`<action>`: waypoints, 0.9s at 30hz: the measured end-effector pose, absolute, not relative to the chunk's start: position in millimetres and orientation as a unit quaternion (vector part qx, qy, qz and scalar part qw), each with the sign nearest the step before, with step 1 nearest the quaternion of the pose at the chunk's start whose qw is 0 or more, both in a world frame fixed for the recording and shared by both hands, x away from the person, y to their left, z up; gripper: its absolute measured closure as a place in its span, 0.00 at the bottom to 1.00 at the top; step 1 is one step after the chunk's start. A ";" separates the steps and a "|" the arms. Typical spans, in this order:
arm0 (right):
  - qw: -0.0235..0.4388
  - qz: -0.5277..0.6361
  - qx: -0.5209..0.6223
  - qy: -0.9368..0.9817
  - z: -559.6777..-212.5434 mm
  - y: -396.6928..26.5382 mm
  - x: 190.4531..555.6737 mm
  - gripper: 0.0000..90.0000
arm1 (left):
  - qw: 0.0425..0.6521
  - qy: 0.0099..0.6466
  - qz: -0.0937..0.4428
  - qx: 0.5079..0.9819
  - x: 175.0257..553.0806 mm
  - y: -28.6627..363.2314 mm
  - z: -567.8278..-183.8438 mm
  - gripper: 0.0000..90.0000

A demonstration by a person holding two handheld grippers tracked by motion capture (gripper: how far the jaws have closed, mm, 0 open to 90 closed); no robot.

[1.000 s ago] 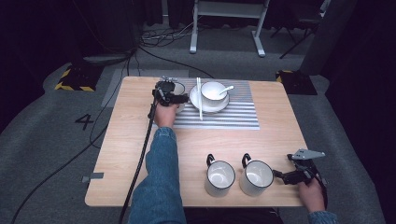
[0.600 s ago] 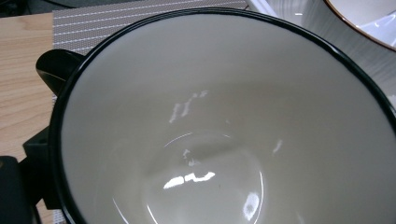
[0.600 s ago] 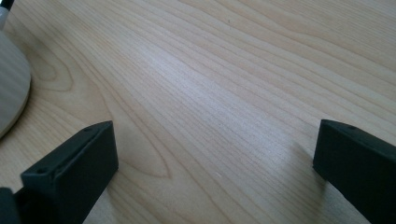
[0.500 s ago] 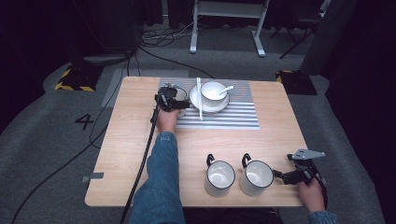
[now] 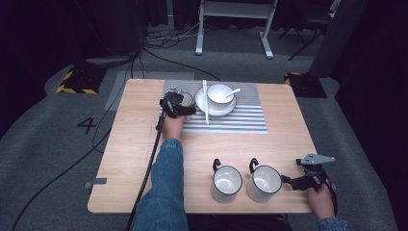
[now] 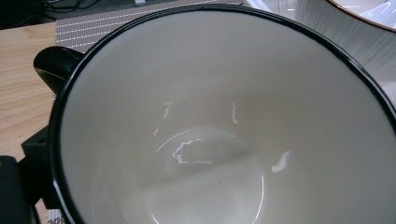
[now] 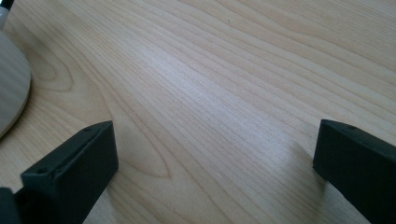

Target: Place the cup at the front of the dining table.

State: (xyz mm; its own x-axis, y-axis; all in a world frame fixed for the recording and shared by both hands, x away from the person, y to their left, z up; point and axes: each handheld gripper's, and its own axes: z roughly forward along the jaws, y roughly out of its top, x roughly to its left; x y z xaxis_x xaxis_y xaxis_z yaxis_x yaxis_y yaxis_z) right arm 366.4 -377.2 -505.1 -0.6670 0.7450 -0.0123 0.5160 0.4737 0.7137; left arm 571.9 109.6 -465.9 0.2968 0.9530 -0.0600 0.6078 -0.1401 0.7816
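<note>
My left gripper [image 5: 179,107] is at the left end of the striped mat [image 5: 240,120], shut on a white mug with a black rim [image 5: 186,98]. In the left gripper view the mug's bare inside [image 6: 210,140] is close up, with one black finger [image 6: 52,67] against its outer wall. A white bowl [image 5: 219,94] with a spoon [image 5: 233,91] stands on a plate [image 5: 231,108] right beside the mug. My right gripper [image 5: 288,182] rests open near the table's front right, just right of another mug [image 5: 263,182]. Bare wood lies between its fingers [image 7: 70,168].
A third mug [image 5: 226,183] stands left of the front one. Chopsticks [image 5: 206,103] lie across the plate's left side. The bowl's ribbed wall [image 6: 355,32] is close to the held mug. The pale side of the front mug [image 7: 9,88] edges the right gripper view.
My left gripper has shifted slightly toward the near side of the mat with the mug in it. The right gripper has stayed put.
</note>
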 end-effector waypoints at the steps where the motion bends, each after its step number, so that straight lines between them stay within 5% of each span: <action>1: 0.164 0.351 0.374 0.843 -505.1 -377.2 366.4 0.00 | 0.364 0.544 0.240 0.717 572.3 110.0 -465.7 0.03; 12: 0.163 0.351 0.374 0.843 -505.1 -377.2 366.4 0.00 | 0.369 0.555 0.212 0.715 571.9 114.8 -453.8 0.00; 16: 0.163 0.351 0.374 0.843 -505.0 -377.2 366.4 0.00 | 0.365 0.544 0.240 0.717 565.8 113.4 -441.7 0.00; 27: 0.162 0.350 0.371 0.845 -504.9 -377.1 367.4 0.00 | 0.430 0.538 0.222 0.690 544.5 124.2 -404.6 0.00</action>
